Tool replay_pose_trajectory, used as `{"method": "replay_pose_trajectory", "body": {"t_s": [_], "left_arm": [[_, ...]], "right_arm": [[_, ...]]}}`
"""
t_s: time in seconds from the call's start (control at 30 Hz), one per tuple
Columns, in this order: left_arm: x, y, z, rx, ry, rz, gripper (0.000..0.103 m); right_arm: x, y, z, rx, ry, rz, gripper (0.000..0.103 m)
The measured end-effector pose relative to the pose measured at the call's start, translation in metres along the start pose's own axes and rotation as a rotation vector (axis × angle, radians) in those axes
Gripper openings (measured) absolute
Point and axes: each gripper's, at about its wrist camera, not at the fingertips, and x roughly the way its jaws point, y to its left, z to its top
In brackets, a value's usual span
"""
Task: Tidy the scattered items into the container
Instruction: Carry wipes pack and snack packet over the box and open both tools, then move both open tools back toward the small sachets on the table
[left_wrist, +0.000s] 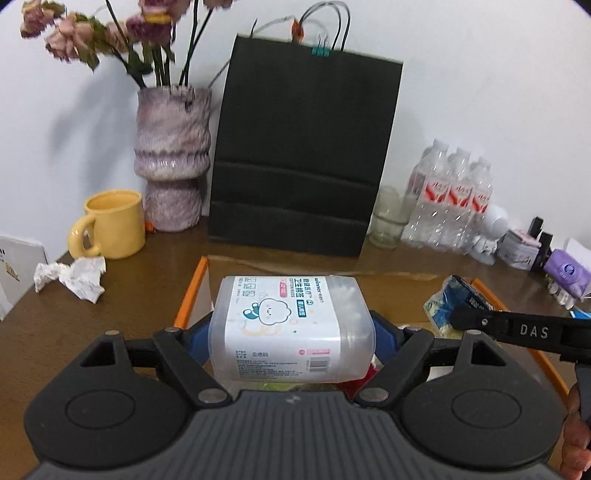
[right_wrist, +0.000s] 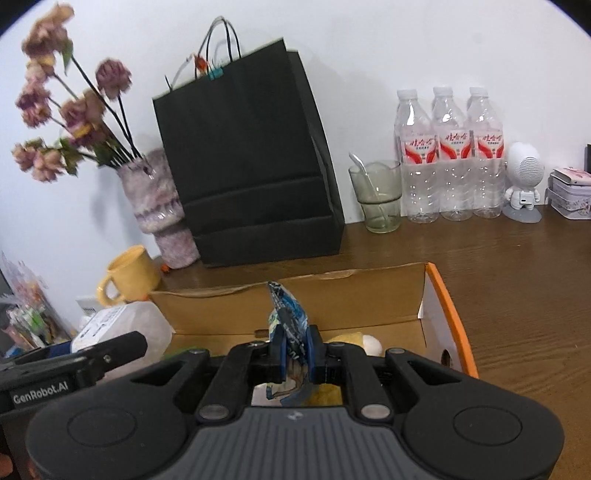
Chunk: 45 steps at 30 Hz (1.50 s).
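Observation:
My left gripper (left_wrist: 291, 332) is shut on a clear cotton swab box (left_wrist: 291, 325) with a white label, held over the orange-edged cardboard box (left_wrist: 192, 295). My right gripper (right_wrist: 295, 350) is shut on a blue snack packet (right_wrist: 290, 317), held above the same cardboard box (right_wrist: 443, 317). The packet also shows at the right in the left wrist view (left_wrist: 443, 306). The swab box shows at the left in the right wrist view (right_wrist: 122, 325). Yellow and white items lie inside the box (right_wrist: 362, 341).
A crumpled tissue (left_wrist: 74, 277) lies on the wooden table left of the box. A yellow mug (left_wrist: 110, 225), flower vase (left_wrist: 173, 158), black paper bag (left_wrist: 303, 155), glass (right_wrist: 378, 199), water bottles (right_wrist: 448, 155) and small figurine (right_wrist: 524, 181) stand along the wall.

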Motion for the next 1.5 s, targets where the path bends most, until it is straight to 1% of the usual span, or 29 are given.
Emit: {"method": "replay_pose_trajectory", "body": {"t_s": [0.03,0.13,0.2,0.23,0.27,0.3,0.33,0.37,0.4,0.47,0.6,0.83,0.97,1.1,1.3,1.5], "left_arm": [[0.004,0.0,-0.002,0.005,0.012,0.001,0.083],[0.012,0.0,-0.006,0.014,0.04,-0.003,0.083],[0.012,0.001,-0.006,0.01,0.039,-0.011,0.084],[0.01,0.002,-0.005,0.009,0.038,-0.013,0.084],[0.009,0.002,-0.004,0.007,0.039,-0.009,0.085],[0.008,0.002,-0.004,0.003,0.039,-0.002,0.088],[0.005,0.001,-0.004,0.001,0.034,0.003,0.09],[0.001,0.001,-0.003,0.001,0.024,0.003,0.094],[-0.002,0.001,-0.001,0.0,0.013,0.001,0.1],[-0.009,0.0,0.002,-0.002,-0.012,-0.004,0.103],[-0.02,-0.002,0.007,-0.003,-0.037,-0.012,0.103],[-0.031,-0.002,0.011,-0.009,-0.06,-0.014,0.103],[-0.044,-0.003,0.011,-0.004,-0.084,-0.027,0.103],[-0.067,-0.002,0.009,0.002,-0.116,-0.045,0.103],[-0.102,0.005,-0.008,0.019,-0.136,-0.045,0.103],[-0.127,0.015,-0.035,0.039,-0.095,-0.026,0.103]], "right_arm": [[0.005,0.002,0.0,-0.015,0.012,-0.012,0.01],[0.016,0.006,-0.002,-0.044,0.047,-0.035,0.016],[0.018,0.007,-0.004,-0.06,0.057,-0.038,0.023],[0.017,0.007,-0.004,-0.062,0.057,-0.032,0.032],[0.015,0.008,-0.004,-0.063,0.056,-0.027,0.045],[0.013,0.009,-0.004,-0.066,0.054,-0.025,0.052],[0.01,0.01,-0.004,-0.07,0.05,-0.024,0.063],[0.007,0.012,-0.004,-0.076,0.044,-0.025,0.072],[0.004,0.013,-0.003,-0.082,0.036,-0.026,0.075],[-0.004,0.014,-0.002,-0.089,0.018,-0.028,0.085],[-0.015,0.015,0.0,-0.102,-0.003,-0.021,0.089],[-0.032,0.017,-0.002,-0.126,-0.02,-0.02,0.09],[-0.049,0.017,-0.003,-0.13,-0.045,-0.016,0.09],[-0.074,0.016,-0.006,-0.142,-0.079,-0.008,0.091],[-0.112,0.012,-0.024,-0.173,-0.1,-0.03,0.092],[-0.136,0.001,-0.057,-0.19,-0.047,-0.044,0.093]]}}
